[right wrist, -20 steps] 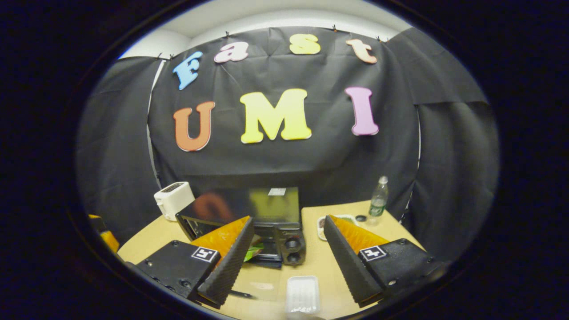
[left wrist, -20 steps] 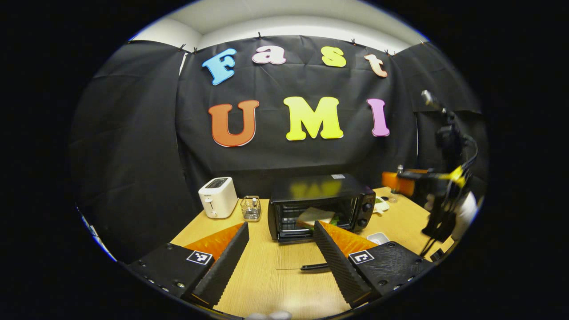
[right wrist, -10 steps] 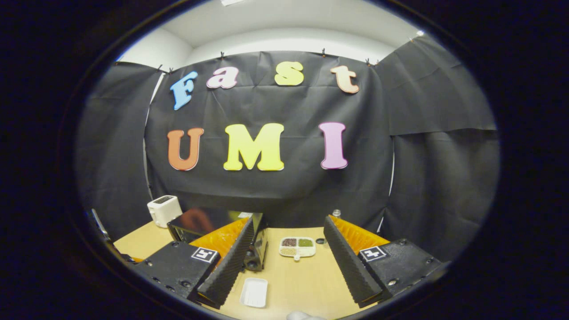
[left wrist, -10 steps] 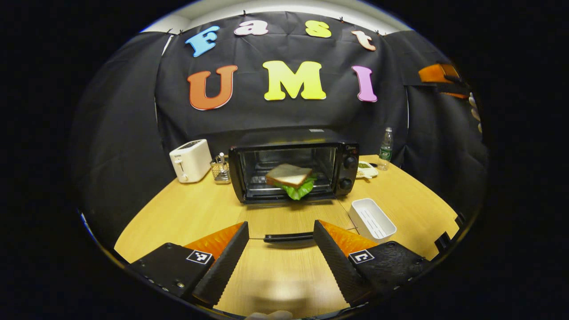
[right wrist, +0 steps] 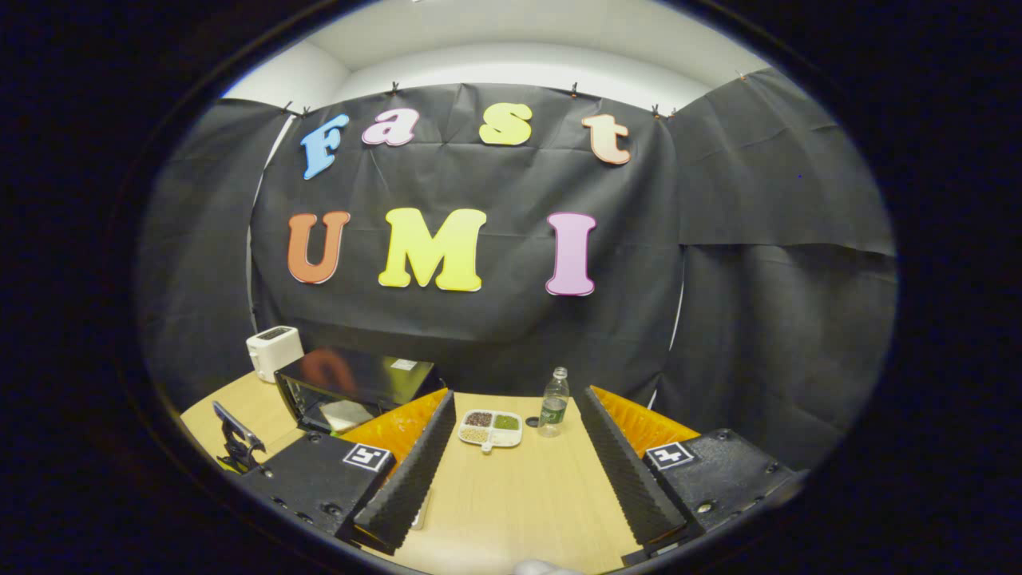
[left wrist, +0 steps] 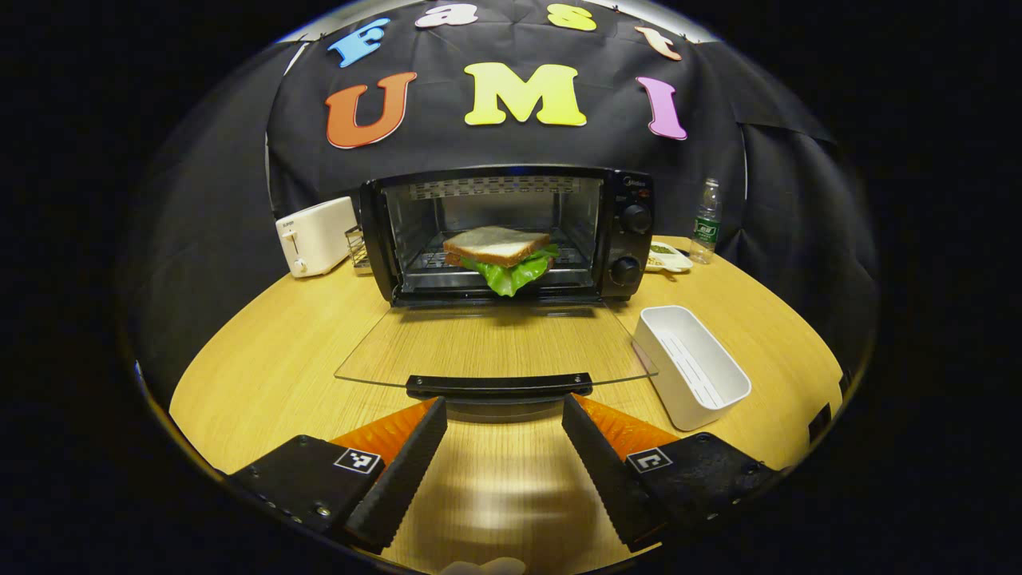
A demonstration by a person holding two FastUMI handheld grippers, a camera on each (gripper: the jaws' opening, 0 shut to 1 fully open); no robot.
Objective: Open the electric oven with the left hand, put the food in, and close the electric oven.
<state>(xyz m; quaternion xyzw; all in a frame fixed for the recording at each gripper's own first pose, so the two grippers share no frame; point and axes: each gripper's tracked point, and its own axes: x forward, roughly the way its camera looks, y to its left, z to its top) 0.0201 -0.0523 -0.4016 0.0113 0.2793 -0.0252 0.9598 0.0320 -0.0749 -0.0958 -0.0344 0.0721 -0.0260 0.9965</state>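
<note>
The oven (left wrist: 511,231) door's handle (left wrist: 499,386) lies crosswise just beyond the left gripper (left wrist: 503,411), wide open and empty; sandwich (left wrist: 501,254) already inside.

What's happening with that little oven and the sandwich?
A person holds a gripper in each hand. The sandwich sits on the rack inside the electric oven, whose glass door lies open and flat. The left gripper, fingers open, hovers at the door handle. The right gripper hangs open, holding nothing.
</note>
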